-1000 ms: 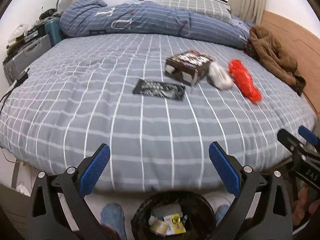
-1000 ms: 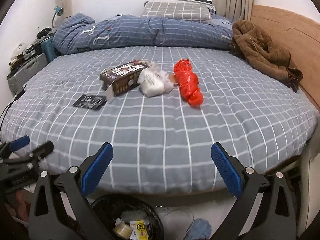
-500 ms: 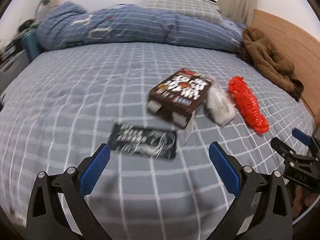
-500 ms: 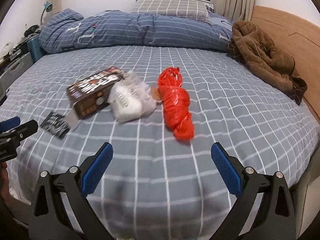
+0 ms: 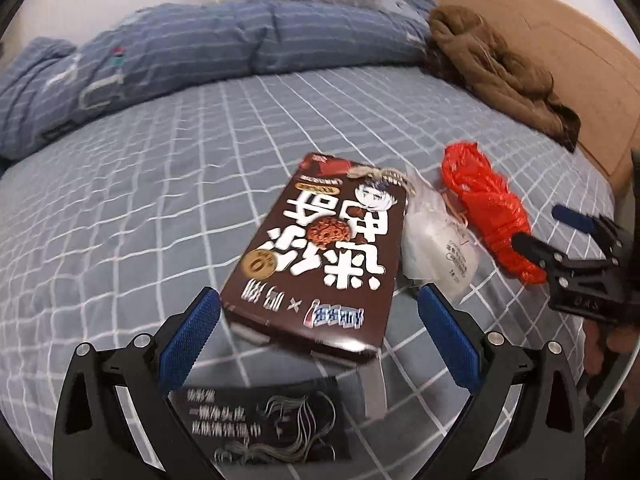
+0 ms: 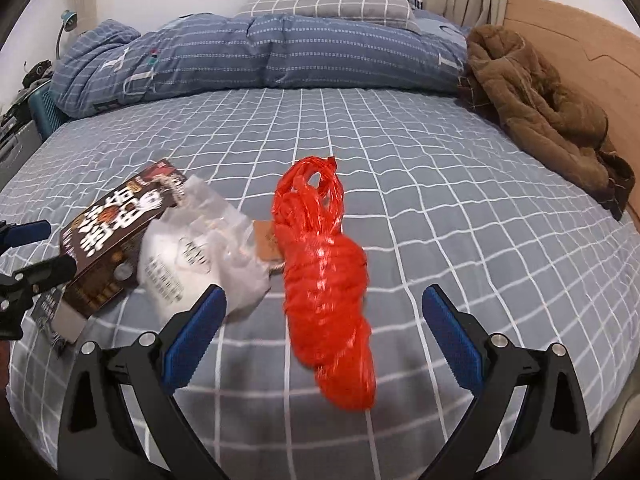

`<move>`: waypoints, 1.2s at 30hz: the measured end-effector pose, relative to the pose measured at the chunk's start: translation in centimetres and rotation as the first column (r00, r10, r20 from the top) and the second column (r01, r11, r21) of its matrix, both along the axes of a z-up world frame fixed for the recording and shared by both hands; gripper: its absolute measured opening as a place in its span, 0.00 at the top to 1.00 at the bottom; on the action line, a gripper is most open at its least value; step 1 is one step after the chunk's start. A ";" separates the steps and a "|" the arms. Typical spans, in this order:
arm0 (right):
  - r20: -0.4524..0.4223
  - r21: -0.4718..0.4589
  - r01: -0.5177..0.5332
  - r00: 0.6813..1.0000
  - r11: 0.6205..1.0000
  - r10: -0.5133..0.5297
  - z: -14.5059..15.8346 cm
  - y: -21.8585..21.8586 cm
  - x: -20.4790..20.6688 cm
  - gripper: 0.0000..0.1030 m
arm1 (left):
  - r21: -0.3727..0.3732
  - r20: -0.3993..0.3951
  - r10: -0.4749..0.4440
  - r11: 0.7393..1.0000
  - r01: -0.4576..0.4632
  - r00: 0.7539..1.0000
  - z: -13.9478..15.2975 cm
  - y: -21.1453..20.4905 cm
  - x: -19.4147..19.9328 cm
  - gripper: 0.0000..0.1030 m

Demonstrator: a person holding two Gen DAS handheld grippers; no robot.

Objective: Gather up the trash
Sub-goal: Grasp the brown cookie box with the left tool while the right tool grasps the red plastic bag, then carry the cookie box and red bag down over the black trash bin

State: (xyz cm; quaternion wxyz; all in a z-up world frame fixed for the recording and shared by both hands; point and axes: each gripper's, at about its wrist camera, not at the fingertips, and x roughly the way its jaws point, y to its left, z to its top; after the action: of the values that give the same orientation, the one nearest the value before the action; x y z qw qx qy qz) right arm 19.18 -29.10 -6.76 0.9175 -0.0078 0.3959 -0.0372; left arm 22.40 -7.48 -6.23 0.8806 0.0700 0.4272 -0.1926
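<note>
A brown snack box (image 5: 324,252) lies on the grey checked bed, its near end between the open jaws of my left gripper (image 5: 320,336). A flat black wrapper (image 5: 264,420) lies under that gripper. A clear white plastic bag (image 5: 436,256) and a crumpled red plastic bag (image 5: 488,208) lie to the right. My right gripper (image 6: 324,328) is open, with the red bag (image 6: 324,276) between its jaws. The white bag (image 6: 200,256) and the box (image 6: 112,236) lie left of it.
A rolled blue duvet (image 6: 248,52) and a checked pillow (image 6: 328,2) lie at the far side of the bed. A brown coat (image 6: 540,108) lies at the right by the wooden headboard (image 6: 580,36). The left gripper shows at the left edge of the right wrist view (image 6: 24,256).
Both grippers have moved forward from the bed's edge over the bed. The box now sits between the left jaws and the red bag between the right jaws. The bin has left view.
</note>
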 end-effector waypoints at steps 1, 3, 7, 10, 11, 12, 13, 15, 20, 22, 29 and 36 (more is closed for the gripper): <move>-0.005 0.003 -0.001 1.000 1.000 0.001 -0.2 0.0 0.3 0.12 | 0.016 -0.002 -0.012 1.000 0.012 1.000 -0.2 -0.3 0.3 0.06; -0.014 0.012 0.000 1.000 1.000 0.000 -0.5 -0.2 1.0 0.13 | 0.046 -0.001 -0.027 0.999 0.027 1.000 -0.7 -0.9 1.0 0.06; -0.026 0.024 -0.005 1.000 1.000 0.006 -1.1 -0.2 1.9 0.17 | 0.095 -0.005 -0.049 0.994 0.049 0.999 -1.2 -1.3 1.8 0.06; -0.045 0.033 -0.007 0.999 0.999 0.009 -1.6 -0.2 2.3 0.22 | 0.081 -0.022 -0.039 0.996 0.040 0.999 -1.6 -0.8 2.4 0.05; -0.052 0.036 -0.009 0.999 0.999 0.011 -1.8 -0.2 2.3 0.23 | 0.080 -0.024 -0.041 0.996 0.043 0.999 -1.6 -0.7 2.5 0.05; -0.056 0.038 -0.011 0.998 0.999 0.013 -1.9 -0.2 2.4 0.24 | 0.080 -0.026 -0.047 0.996 0.049 0.999 -1.5 -0.8 2.5 0.05; -0.062 0.039 -0.013 0.998 0.999 0.016 -2.1 -0.1 2.4 0.26 | 0.080 -0.031 -0.053 0.995 0.056 0.998 -1.6 -0.8 2.6 0.05; -0.072 0.043 -0.015 0.997 0.999 0.018 -2.3 -0.1 2.5 0.30 | 0.068 -0.042 -0.055 0.996 0.058 0.998 -1.9 -0.7 2.6 0.05; -0.089 0.050 -0.021 0.996 0.999 0.025 -2.6 0.0 2.7 0.43 | 0.099 -0.055 -0.050 0.994 0.055 0.997 -2.7 -1.3 2.7 0.05; -0.098 0.052 -0.018 0.995 0.999 0.023 -2.7 -0.1 2.8 0.50 | 0.098 -0.063 -0.040 0.994 0.046 0.997 -3.0 -1.2 2.8 0.05; -0.107 0.063 -0.023 0.994 0.998 0.030 -2.9 -0.3 2.8 0.64 | 0.088 -0.078 -0.012 0.996 0.019 0.997 -3.9 -1.3 3.0 0.07; -0.099 0.061 -0.021 0.995 0.998 0.027 -2.4 -0.2 2.6 0.65 | 0.070 -0.084 0.014 0.998 -0.009 0.996 -3.8 -1.2 2.8 0.09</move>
State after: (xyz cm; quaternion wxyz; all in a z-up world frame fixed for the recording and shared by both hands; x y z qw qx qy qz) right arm 21.80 -29.27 -9.18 0.8968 0.0130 0.4419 -0.0137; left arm 25.16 -8.65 -10.02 0.8600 0.0899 0.4707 -0.1753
